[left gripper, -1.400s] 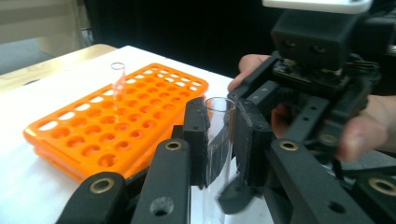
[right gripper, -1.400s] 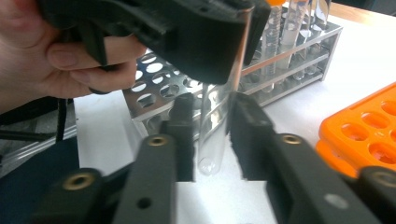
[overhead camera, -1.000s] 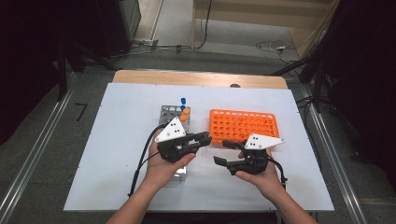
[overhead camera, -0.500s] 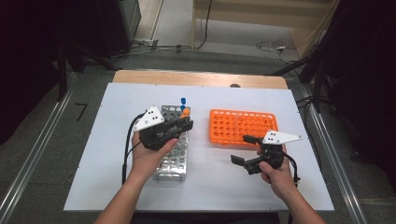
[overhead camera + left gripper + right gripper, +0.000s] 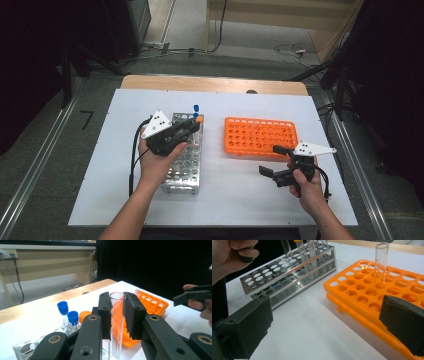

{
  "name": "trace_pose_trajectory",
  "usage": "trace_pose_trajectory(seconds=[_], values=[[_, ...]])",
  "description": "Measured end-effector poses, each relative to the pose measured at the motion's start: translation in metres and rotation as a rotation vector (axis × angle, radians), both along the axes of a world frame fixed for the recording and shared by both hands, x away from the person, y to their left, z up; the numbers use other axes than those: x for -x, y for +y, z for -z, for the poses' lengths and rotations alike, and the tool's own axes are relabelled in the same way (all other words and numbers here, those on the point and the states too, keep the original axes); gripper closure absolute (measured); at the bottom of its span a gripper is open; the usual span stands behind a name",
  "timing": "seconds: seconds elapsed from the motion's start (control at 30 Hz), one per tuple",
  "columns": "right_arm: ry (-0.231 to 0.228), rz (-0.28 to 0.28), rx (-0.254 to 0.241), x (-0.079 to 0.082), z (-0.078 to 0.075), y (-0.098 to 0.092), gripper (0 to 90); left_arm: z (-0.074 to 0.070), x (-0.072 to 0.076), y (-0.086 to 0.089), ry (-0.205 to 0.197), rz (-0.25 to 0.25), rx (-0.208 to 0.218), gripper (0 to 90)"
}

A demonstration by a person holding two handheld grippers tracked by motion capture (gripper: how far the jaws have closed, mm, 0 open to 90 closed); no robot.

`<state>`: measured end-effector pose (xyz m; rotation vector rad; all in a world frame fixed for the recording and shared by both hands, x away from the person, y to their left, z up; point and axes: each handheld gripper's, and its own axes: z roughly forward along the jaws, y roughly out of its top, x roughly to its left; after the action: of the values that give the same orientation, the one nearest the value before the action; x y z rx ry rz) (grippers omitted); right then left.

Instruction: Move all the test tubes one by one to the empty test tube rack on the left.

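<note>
My left gripper (image 5: pixel 191 126) is shut on a clear, uncapped test tube (image 5: pixel 117 298), held upright over the far end of the metal tube rack (image 5: pixel 187 162). Beside it in that rack stand two blue-capped tubes (image 5: pixel 67 312) and an orange-capped one (image 5: pixel 83 315). My right gripper (image 5: pixel 272 160) sits near the front right corner of the orange rack (image 5: pixel 260 135). Its jaws have just been opening and stand wide apart with nothing between them (image 5: pixel 327 322). Another clear tube (image 5: pixel 381 257) stands upright in the orange rack (image 5: pixel 362 290).
Both racks lie on a white table top (image 5: pixel 230 195) with bare room in front of and between them. A wooden strip (image 5: pixel 215 84) runs along the far edge. Cables trail from both grippers toward the person.
The left hand has moved left and away from the middle to above the metal rack, still gripping the tube. The right hand has drifted right, and its jaws stand wider apart.
</note>
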<state>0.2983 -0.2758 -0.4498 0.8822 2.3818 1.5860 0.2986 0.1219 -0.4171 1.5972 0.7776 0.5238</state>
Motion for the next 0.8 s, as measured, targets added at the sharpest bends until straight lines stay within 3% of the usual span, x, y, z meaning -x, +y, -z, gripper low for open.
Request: trace_pose_trajectory(seconds=[0.53,0.8], values=[[0.003,-0.002,0.008,-0.001,0.002,0.000,0.0,0.011,-0.003,-0.003,-0.003,-0.021,-0.026,76.7],[0.000,0.009,0.014,-0.003,0.003,-0.003,0.0,0.018,0.000,-0.009,0.037,-0.043,-0.112,76.6]])
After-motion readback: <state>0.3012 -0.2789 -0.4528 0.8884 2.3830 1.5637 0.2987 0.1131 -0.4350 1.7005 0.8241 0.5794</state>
